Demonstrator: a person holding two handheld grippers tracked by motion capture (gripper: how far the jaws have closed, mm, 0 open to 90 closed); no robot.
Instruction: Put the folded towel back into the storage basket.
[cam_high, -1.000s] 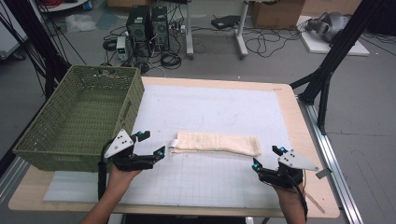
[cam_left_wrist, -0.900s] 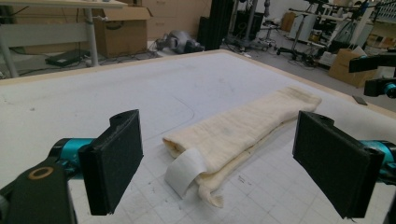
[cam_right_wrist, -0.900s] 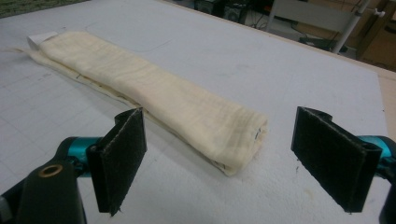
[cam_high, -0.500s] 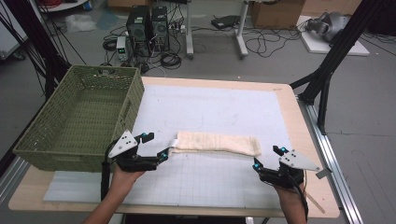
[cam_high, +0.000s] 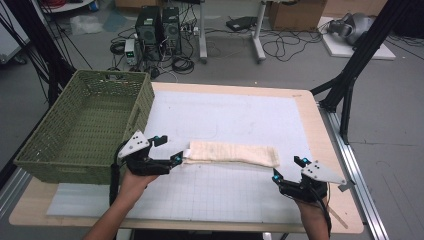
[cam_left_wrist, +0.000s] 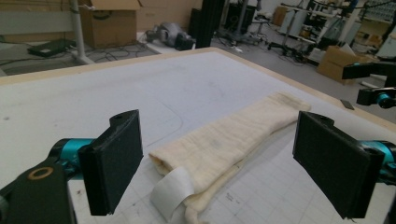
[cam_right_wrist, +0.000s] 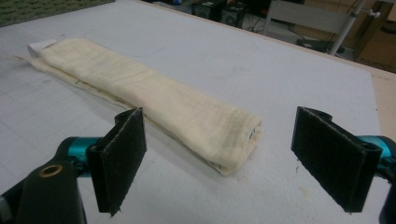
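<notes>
Black pads on my left gripper (cam_high: 172, 150) spread wide, nothing between them. Since a second ago it has slid right, toward the near end of the folded cream cloth (cam_high: 232, 153); earlier it sat a bit further back by the basket. Now the tips are just at the cloth's left end, by the white label (cam_left_wrist: 169, 190) sticking out of the fold. In the left gripper view the label and the cloth end sit between the pads (cam_left_wrist: 114, 163), low and centred, not touched yet as far as I can tell.

Right gripper (cam_high: 286, 169) also fully open, empty, and it hasn't moved over the same second. It waits just off the cloth's right end; in the right gripper view that rounded end (cam_right_wrist: 233, 140) lies between the jaws but a little ahead of them.

Cloth itself: long narrow folded strip, flat on the white grid mat (cam_high: 230, 195), middle of the table, unchanged. Green wicker basket (cam_high: 85, 125) stands at the left, empty, near the left gripper.

My read: the left side is closing in for a pinch on the end, the right is staged to match. Probably a two-ended pickup or another fold, then the basket. Next I'd need to lower the left pads around the end and close.
</notes>
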